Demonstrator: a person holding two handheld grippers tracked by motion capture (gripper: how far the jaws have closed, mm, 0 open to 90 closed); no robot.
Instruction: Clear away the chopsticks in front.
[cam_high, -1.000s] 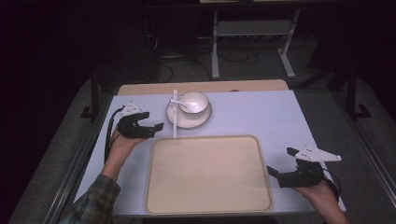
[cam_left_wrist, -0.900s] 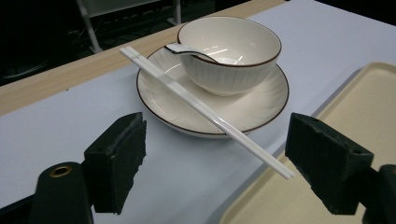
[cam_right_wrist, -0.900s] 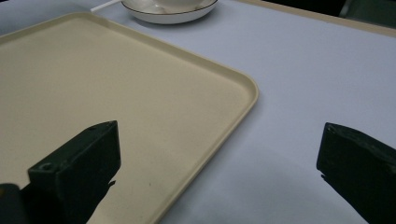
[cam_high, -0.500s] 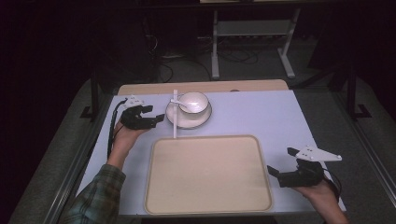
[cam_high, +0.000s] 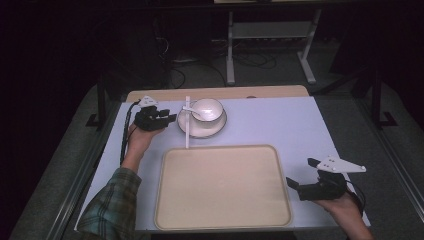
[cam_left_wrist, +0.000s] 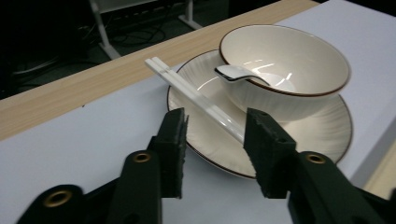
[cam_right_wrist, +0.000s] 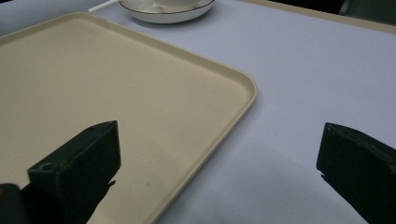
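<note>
High view: the left gripper (cam_high: 167, 119), upper left, reaches the white plastic chopsticks (cam_high: 187, 122) lying across the cream ribbed saucer (cam_high: 202, 131). Left gripper view: its jaws, just closing, straddle them without touching; a skewed pinch could flick them off. Right gripper view: the right gripper (cam_right_wrist: 219, 163) gapes wide beside the beige tray (cam_right_wrist: 116, 93).

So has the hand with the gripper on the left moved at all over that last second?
Yes. The left gripper has slid rightward across the table toward the plate, its jaws just closing around the white chopsticks without gripping them yet.
</note>
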